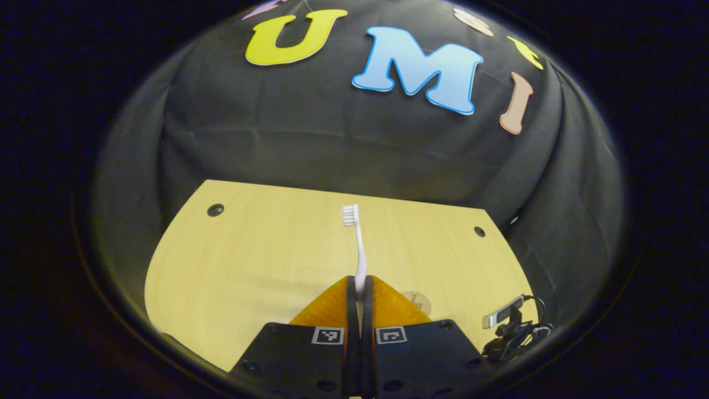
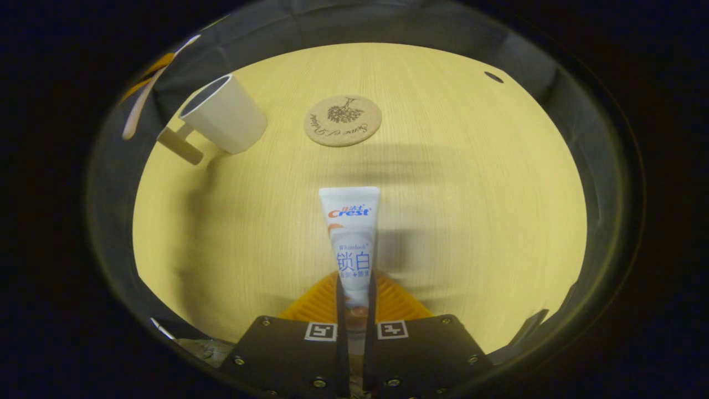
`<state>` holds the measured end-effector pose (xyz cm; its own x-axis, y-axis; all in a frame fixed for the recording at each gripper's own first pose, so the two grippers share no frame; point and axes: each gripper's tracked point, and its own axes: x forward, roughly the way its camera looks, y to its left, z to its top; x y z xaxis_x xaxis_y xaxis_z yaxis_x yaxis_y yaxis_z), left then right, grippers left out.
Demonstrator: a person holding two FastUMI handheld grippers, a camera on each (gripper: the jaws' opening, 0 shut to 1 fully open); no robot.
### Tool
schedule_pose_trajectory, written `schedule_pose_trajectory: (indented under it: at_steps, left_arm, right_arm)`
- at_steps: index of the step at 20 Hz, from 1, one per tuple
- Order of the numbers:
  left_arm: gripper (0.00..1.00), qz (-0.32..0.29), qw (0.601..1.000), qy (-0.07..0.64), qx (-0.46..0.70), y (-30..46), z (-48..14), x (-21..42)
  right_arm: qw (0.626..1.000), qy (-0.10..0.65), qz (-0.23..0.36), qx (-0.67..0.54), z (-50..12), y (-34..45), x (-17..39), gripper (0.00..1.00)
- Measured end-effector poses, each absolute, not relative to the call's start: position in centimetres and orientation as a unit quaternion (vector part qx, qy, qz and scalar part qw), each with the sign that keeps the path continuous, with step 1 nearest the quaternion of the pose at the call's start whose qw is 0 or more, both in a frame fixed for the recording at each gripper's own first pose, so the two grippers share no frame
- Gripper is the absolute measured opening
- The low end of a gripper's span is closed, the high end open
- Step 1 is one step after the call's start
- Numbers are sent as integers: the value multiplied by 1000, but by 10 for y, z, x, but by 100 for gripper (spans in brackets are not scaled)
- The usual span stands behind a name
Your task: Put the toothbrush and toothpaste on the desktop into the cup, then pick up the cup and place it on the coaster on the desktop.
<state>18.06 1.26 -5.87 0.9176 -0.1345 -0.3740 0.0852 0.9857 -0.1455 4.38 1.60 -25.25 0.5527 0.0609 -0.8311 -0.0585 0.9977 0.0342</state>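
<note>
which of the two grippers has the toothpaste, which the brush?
The right gripper is shut on the toothpaste tube. The left gripper pinches the toothbrush by its handle, bristles pointing away.

Light: dim booth, desk (image 2: 471,221) evenly lit from above.
Shadows: soft smears crossed the desk's middle.
Distortion: fisheye bent desk edges.
Focus: rims blurred.

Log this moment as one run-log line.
left gripper: shut on toothbrush | right gripper: shut on toothpaste | cup: empty | coaster: bare

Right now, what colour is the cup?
White, with a tan handle; the cup shows best in the right gripper view.
</note>
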Motion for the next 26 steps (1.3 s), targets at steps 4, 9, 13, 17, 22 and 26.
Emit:
schedule_pose_trajectory:
  at_steps: [4,9,13,17,22,26]
  left_arm:
    - [7,-73,983,156,-68,10,-57,211]
    - [7,-67,988,126,-52,18,-63,236]
    - [7,-59,990,124,-31,20,-83,245]
    - [7,-57,988,142,-29,16,-109,247]
    - [7,-29,987,156,-14,28,-126,244]
    - [8,-28,987,159,-13,35,-133,239]
  right_arm:
    - [882,470,38,10,-252,16,43,12]
    - [885,464,41,17,-253,16,44,12]
    - [888,457,41,32,-250,16,46,12]
    - [894,445,29,43,-238,7,51,12]
    - [919,385,35,69,-180,8,74,12]
    - [939,335,53,61,-123,23,97,11]
